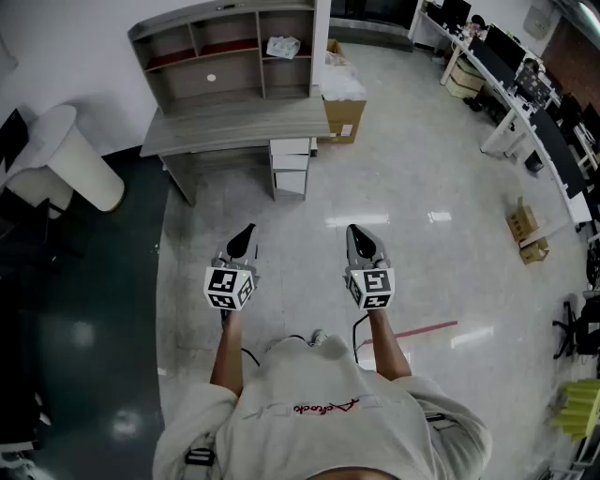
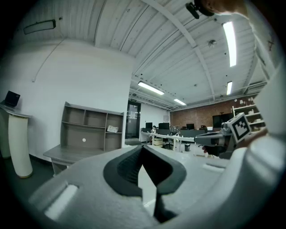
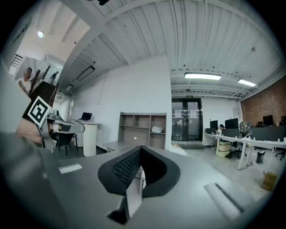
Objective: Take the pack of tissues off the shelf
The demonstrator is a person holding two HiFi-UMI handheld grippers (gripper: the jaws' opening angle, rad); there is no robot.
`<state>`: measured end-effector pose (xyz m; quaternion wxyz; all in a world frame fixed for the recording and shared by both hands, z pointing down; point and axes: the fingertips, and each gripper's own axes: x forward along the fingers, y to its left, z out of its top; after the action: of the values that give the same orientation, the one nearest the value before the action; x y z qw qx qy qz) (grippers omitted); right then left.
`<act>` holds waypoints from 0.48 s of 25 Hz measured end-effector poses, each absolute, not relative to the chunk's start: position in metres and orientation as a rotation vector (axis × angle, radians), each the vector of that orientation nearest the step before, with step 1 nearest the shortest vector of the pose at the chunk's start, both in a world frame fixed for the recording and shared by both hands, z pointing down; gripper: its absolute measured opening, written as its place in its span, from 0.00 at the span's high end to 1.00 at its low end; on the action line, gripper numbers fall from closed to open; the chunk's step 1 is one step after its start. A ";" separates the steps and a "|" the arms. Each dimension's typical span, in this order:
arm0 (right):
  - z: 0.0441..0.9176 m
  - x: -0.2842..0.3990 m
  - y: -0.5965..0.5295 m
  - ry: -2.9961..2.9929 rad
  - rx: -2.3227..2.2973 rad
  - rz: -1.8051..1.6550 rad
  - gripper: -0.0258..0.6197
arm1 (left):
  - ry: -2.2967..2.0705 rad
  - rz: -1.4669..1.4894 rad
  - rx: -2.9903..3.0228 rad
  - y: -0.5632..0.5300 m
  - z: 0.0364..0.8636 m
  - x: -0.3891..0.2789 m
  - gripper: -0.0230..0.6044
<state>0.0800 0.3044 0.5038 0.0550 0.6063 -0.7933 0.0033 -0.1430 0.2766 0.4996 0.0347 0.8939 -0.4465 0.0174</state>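
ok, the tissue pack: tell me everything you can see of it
The tissue pack is small and whitish, in what looks like a soft, crinkled wrapper; any print is too small to read. It lies flat and a little askew in the upper right compartment of the grey shelf, resting on that compartment's board. Nothing else touches it, and it is the only thing in that compartment.

Pack of tissues (image 1: 282, 46), at 12 o'clock on the shelf (image 1: 234, 80): too small to read any print. Yellow object (image 1: 578, 410), at 4 o'clock: cut by the picture's edge. Person's shoulders (image 1: 319, 412): cut at 6 o'clock.
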 end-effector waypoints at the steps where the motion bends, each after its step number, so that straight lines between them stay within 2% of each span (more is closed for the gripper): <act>1: 0.505 0.080 0.305 -2.406 1.839 0.016 0.95 | -1.369 0.062 2.752 0.277 0.500 -0.142 0.96; 12: 0.516 0.082 0.314 -2.406 1.830 0.034 0.95 | -1.323 0.097 2.782 0.282 0.504 -0.126 0.96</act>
<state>0.0816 0.3135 0.5158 0.0591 0.6042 -0.7946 0.0112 -0.1264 0.2819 0.5042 0.0299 0.9023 -0.4290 0.0313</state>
